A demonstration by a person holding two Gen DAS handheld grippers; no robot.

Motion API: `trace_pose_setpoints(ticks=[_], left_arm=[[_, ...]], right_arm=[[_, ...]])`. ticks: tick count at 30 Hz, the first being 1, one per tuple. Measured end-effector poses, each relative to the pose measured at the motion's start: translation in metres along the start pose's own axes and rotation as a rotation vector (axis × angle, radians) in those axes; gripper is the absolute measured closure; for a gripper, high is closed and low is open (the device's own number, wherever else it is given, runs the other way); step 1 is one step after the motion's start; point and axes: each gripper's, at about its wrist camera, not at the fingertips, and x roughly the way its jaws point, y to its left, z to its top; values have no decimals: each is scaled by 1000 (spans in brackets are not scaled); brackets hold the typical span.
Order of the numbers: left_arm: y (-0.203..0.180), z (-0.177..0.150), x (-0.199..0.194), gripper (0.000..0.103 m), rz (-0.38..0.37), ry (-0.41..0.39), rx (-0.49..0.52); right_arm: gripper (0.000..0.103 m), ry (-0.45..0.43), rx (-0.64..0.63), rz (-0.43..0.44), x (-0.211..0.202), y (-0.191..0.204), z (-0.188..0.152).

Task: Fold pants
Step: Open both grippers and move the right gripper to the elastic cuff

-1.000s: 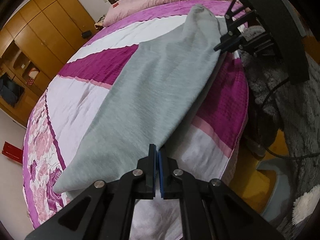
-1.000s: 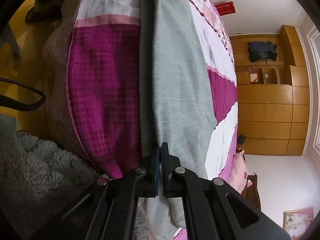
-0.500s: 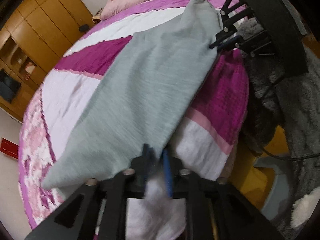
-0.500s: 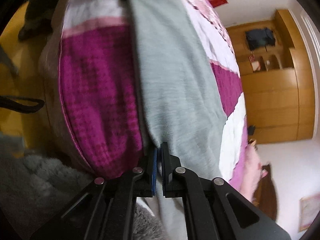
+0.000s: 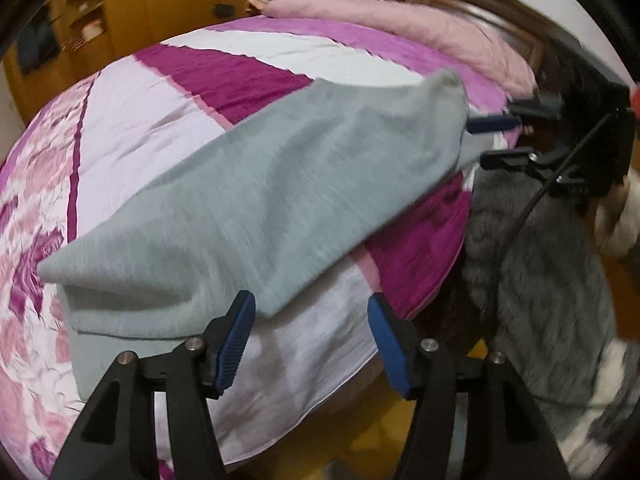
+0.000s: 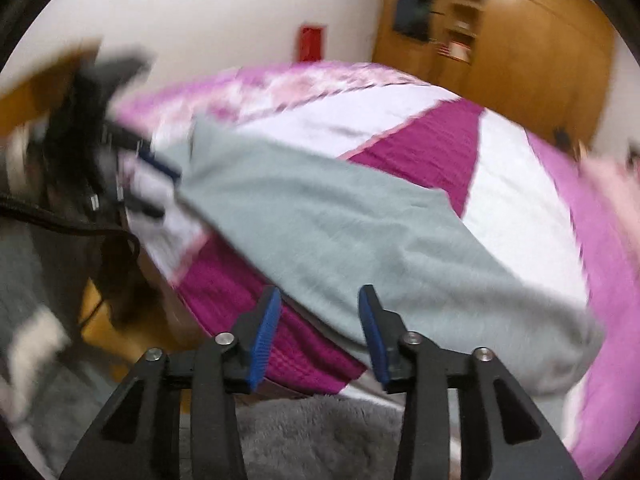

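Grey pants (image 5: pixel 256 208) lie folded lengthwise on bed (image 5: pixel 168 92), along its near edge, over magenta and white quilt panels. Left claw (image 5: pixel 310 340) opening, nothing gripped; pants' end just beyond its blue pads, not touching. Right claw (image 6: pixel 318 334) opening, empty; pants' other end just ahead of its tips. Pink pillow (image 5: pixel 400 28) at head of bed, beyond pants. Views blurred.
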Motion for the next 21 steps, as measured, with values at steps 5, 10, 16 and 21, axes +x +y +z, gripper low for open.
trace_pose_setpoints(ticks=[5,10,16,21], left_arm=[[-5,16,-3,41,-40,-31,-37],[-22,44,7,40,-47,-70,-5],[-37,96,45,40,-70,-87,-31],[-50,124,74,40,-120,-81,-58]], right_arm=[[61,-94,317,-6,-27,-70,-41],[61,-100,436,-162,-50,-130,-78],[61,-63,468,-279,-45,-200,-94],[61,-13,449,-295,-26,-233,-100]])
